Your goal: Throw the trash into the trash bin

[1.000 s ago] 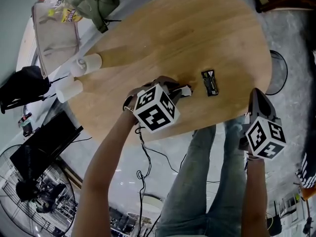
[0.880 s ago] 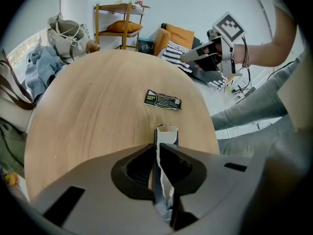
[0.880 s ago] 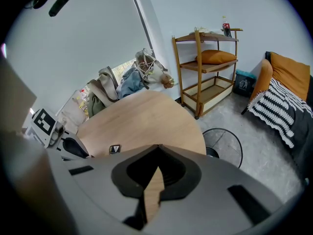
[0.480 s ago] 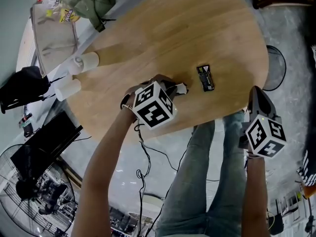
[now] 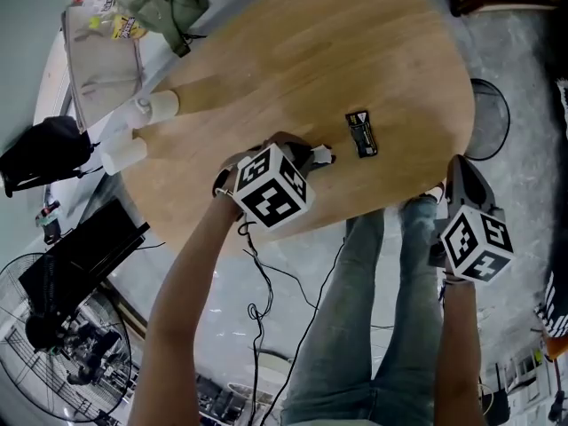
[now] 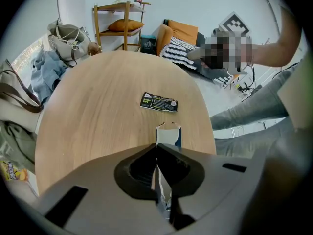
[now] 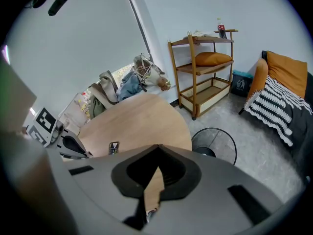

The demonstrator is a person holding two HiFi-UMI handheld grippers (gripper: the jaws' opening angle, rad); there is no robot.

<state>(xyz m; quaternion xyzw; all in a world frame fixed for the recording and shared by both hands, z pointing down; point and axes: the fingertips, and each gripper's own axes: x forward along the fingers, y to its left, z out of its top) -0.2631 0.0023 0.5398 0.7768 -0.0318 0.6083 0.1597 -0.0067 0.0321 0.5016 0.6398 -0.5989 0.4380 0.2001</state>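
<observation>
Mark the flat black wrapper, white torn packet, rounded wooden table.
flat black wrapper (image 6: 159, 102), left gripper view, printed face
white torn packet (image 6: 167, 135), left gripper view, torn free end
rounded wooden table (image 5: 355, 51), head view, bare top

The round wooden table (image 5: 293, 69) is viewed steeply from overhead in the head view, closely across its top in the left gripper view, and farther off at lower left in the right gripper view. The black wrapper (image 5: 360, 134) is shared by all.
</observation>
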